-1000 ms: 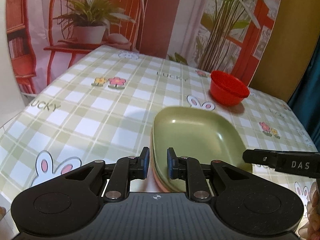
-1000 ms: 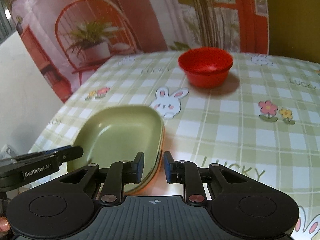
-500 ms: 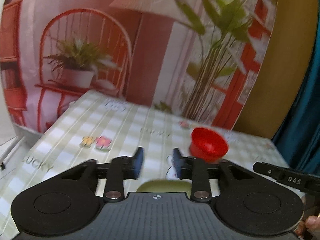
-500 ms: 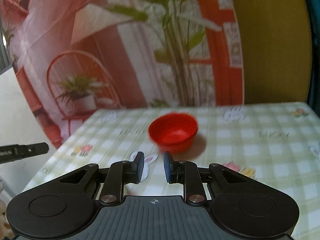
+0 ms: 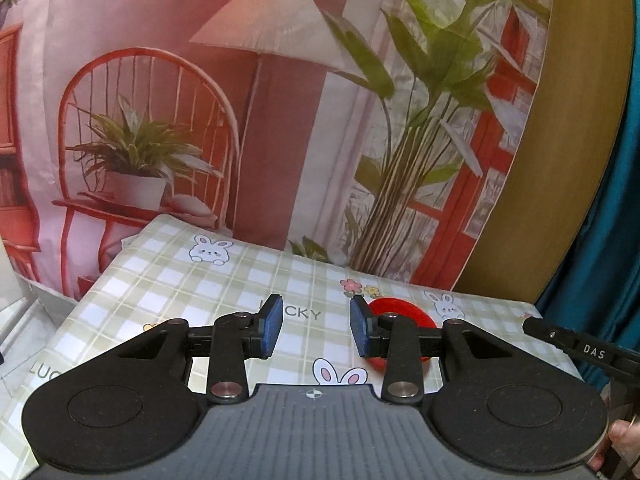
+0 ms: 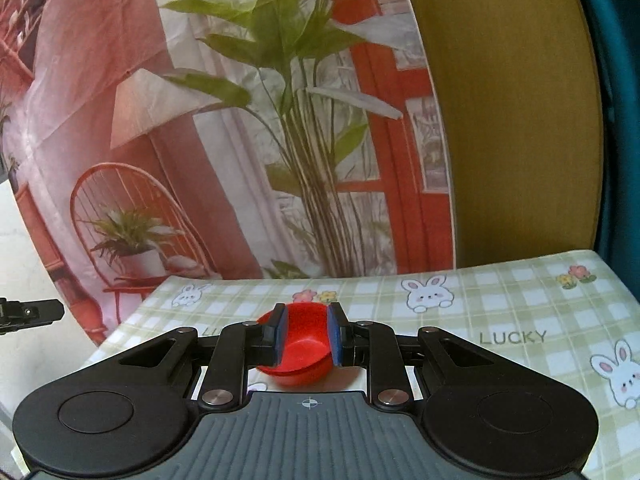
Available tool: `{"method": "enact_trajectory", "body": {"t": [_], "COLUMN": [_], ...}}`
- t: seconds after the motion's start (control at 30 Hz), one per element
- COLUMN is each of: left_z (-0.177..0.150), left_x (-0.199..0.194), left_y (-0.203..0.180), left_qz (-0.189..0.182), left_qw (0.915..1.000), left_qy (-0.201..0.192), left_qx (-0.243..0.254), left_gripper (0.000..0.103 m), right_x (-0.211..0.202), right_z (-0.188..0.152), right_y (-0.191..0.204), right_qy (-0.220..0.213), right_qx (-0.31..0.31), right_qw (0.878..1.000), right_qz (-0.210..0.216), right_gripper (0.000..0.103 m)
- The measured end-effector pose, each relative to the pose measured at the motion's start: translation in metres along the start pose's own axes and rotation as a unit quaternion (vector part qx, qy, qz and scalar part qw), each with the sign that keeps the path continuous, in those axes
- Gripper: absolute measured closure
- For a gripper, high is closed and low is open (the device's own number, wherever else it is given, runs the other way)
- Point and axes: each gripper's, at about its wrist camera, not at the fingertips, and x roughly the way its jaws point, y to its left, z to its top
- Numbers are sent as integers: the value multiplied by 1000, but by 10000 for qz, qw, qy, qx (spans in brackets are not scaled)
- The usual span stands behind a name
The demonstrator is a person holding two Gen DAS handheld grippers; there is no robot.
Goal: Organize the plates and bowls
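Observation:
A small red bowl (image 6: 304,346) stands on the checked tablecloth (image 6: 500,304) towards the far side. In the right wrist view it shows in the narrow gap of my right gripper (image 6: 307,334) but lies beyond the fingertips, untouched. That gripper is open only a little and holds nothing. In the left wrist view the red bowl (image 5: 404,307) is partly hidden behind the right finger of my left gripper (image 5: 316,326), which is open and empty above the cloth. The stacked plates are in neither view.
A printed backdrop hangs behind the table's far edge, with a wooden panel and blue curtain to the right. The right gripper's tip (image 5: 576,346) and a person's hand (image 5: 624,440) show at the right edge; the left gripper's tip (image 6: 32,312) shows at the left.
Both grippers have risen and tilted up from the stacked green plate, which has dropped out of view. The left jaws have widened. The red bowl now lines up with the right gripper's gap.

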Motion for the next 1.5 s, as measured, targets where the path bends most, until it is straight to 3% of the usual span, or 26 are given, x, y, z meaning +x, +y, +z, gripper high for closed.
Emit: {"method": "enact_trajectory", "body": {"t": [0.4,0.63,1.03,1.5], "left_z": [-5,-11,-23,-35], "left_x": [57,105,193,235], "left_y": [-21,-37,-43,-46], "left_qz": [103,-44,-315,-397], "left_qw": [9992,9979,9885,9781], "left_qy": [362,618,1477,2036], "left_qx": [119,168,-13,-157], "left_gripper": [63,61,61,61], "right_x": [36,70,139,170], "right_z": [-10,-17,-18,-34], "right_y": [-12,-24,-38,-37], "right_qy": [264,555,1026,1340], "right_qx": [181,276,429,609], "right_qw": [9995,9981,9938,9890], "right_qz": [32,-30,11,162], "right_gripper": [82,82,81,80]}}
